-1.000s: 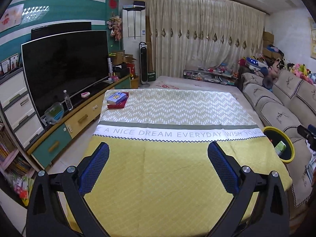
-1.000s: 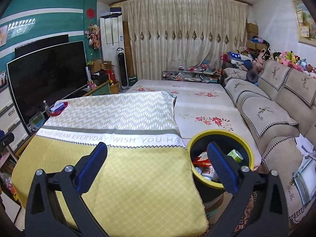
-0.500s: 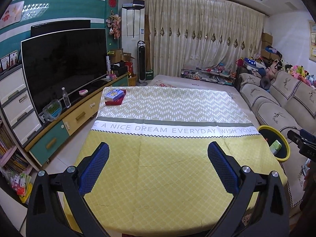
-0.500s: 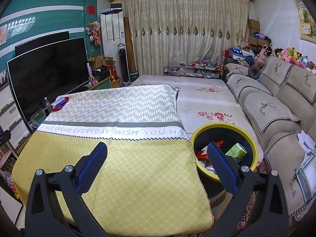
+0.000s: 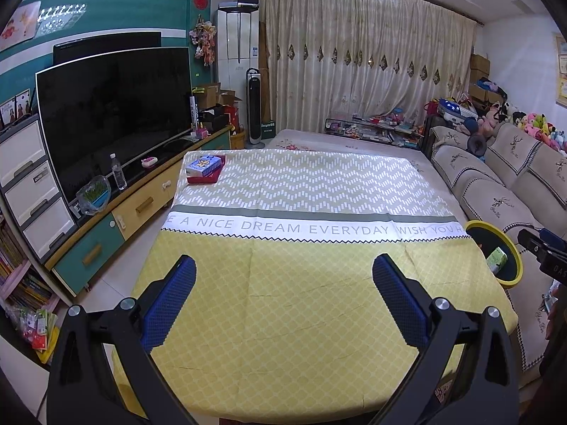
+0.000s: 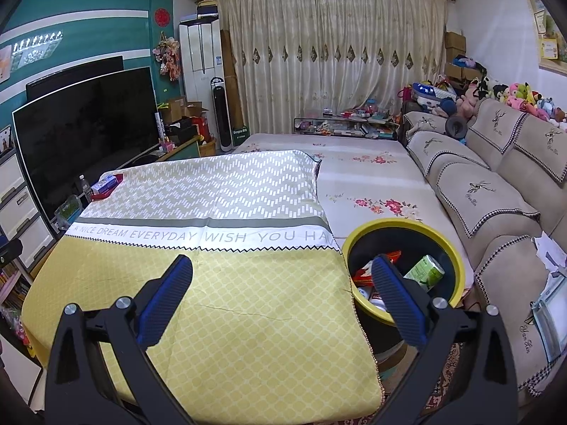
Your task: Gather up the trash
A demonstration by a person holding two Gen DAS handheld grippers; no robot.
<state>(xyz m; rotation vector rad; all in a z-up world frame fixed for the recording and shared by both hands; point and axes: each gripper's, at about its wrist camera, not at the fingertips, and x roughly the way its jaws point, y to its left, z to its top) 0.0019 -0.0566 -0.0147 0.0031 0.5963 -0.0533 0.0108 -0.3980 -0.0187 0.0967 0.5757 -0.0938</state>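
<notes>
Living room, cluttered along its edges. Largest item: a table under a yellow lattice-print tablecloth [image 5: 301, 301], smooth fabric with faint creases, a white band of grey lettering across its middle and a grey-white zigzag panel beyond. A large black television [image 5: 113, 113] stands on a low teal-and-yellow cabinet [image 5: 106, 233] at the left. A beige sofa [image 6: 496, 191] with embroidered covers runs along the right; plush toys line its back. Cream curtains [image 6: 336, 56] close the far wall.

On the table's far left corner, a blue box stacked on a red box [image 5: 205, 170]. A clear plastic bottle [image 5: 118, 177] stands on the cabinet.

Trash bin [image 6: 457, 265]: round, black wall, yellow rim, on the floor between the table's right edge and the sofa. Inside it, a green-and-white carton [image 6: 425, 272], tilted, plus red wrappers.

Right gripper [image 6: 280, 276]: jaws spread wide, holding nothing, blue textured pads on black arms. Its right finger [image 6: 397, 297] overlaps the bin's opening in view; the left finger sits over the cloth.

Left gripper [image 5: 283, 276]: jaws likewise spread wide and empty, over the yellow cloth, with the bin well to its right at the table's edge.
</notes>
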